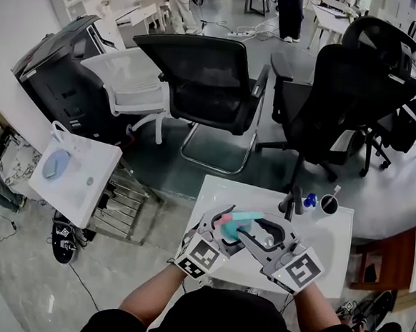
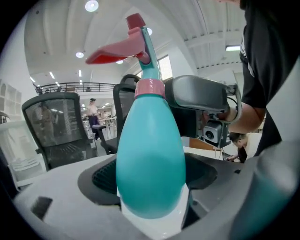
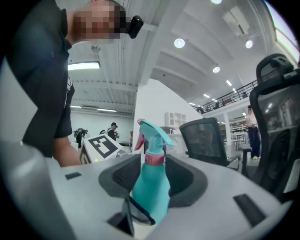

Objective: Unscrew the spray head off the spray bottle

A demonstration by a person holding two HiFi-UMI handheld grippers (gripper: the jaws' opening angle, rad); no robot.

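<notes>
Mostly teal spray bottle (image 2: 150, 159), pink collar (image 2: 149, 87)

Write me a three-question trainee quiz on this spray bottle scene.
1. True or false: the spray head is already off the bottle.
2. Where is the bottle? A standing on the table; B between the jaws of the left gripper and the right gripper; C on a chair.
3. What colour is the collar under the spray head?
Key: 1 false, it is on. 2 B. 3 pink.
</notes>
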